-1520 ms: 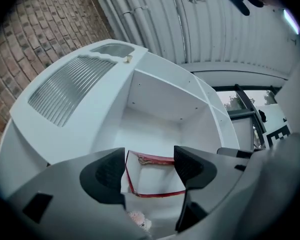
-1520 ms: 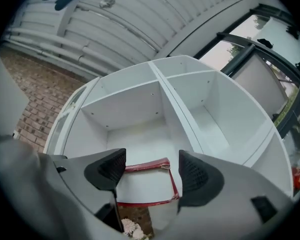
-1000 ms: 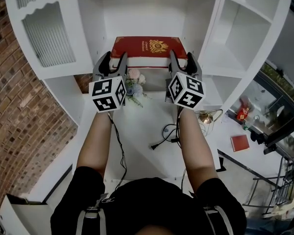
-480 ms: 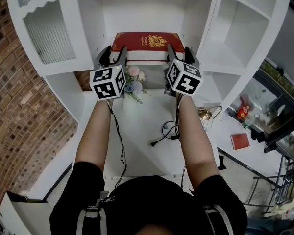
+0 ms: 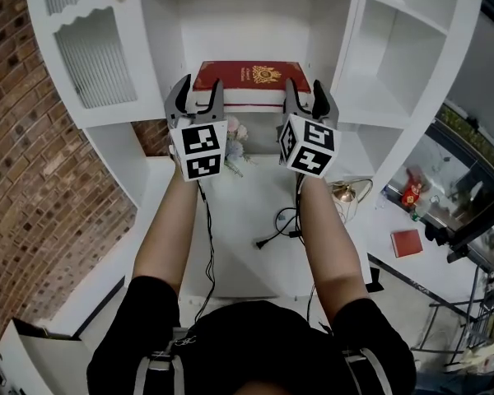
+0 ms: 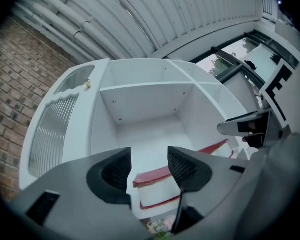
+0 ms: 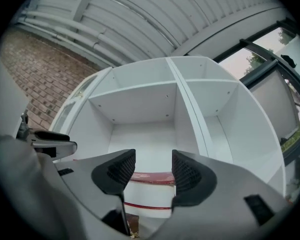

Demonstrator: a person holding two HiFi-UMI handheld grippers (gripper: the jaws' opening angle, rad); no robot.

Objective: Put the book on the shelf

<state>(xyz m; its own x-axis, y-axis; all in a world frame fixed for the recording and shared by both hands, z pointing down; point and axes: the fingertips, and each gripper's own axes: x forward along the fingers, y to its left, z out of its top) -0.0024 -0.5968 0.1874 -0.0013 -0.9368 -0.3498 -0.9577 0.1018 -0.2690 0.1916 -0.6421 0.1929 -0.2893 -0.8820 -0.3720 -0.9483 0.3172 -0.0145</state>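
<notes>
Book (image 5: 230, 76) in shelf bay (image 5: 247, 19); left jaws apart, right jaws closing (both empty).

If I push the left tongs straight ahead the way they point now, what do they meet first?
Most likely the red book lying flat on the shelf: its near left corner sits in line with the open left tongs. Depth is hard to judge.

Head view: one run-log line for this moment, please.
red hardcover book: flat on white shelf; left hand-held gripper: open; right hand-held gripper: closing on nothing
</notes>
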